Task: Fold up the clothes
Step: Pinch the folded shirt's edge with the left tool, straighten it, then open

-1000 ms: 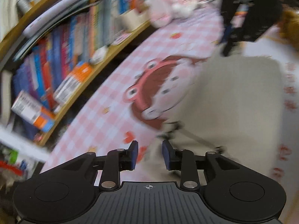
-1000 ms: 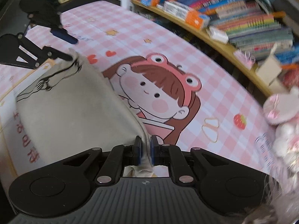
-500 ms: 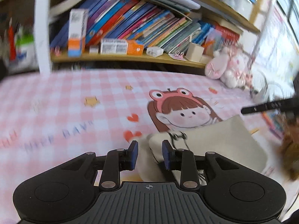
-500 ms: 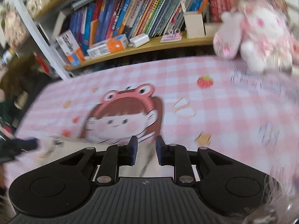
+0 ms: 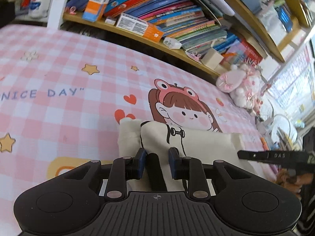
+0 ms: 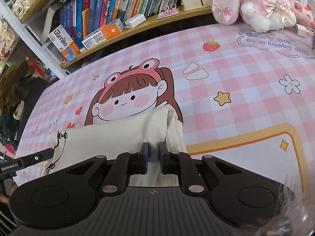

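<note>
A cream garment with a black line drawing [image 5: 206,143] lies folded on the pink checked mat [image 5: 59,82]. It also shows in the right wrist view [image 6: 118,133]. My left gripper [image 5: 156,159] is open just above the garment's near left end, with cloth and a dark strip between the jaws. My right gripper [image 6: 153,157] is open with a narrow gap, over the garment's near right end; cloth shows between the jaws. The right gripper's finger [image 5: 271,157] enters the left wrist view, and the left gripper's finger [image 6: 25,162] enters the right wrist view.
A wooden bookshelf [image 5: 157,17] full of books runs along the mat's far edge. A pink and white plush toy [image 6: 259,7] sits at the far right of the mat. The mat [image 6: 246,82] has a cartoon girl print behind the garment.
One second ago my right gripper was shut on the garment's edge; it has let go. Both grippers swung round and now sit low over the garment's near edge.
</note>
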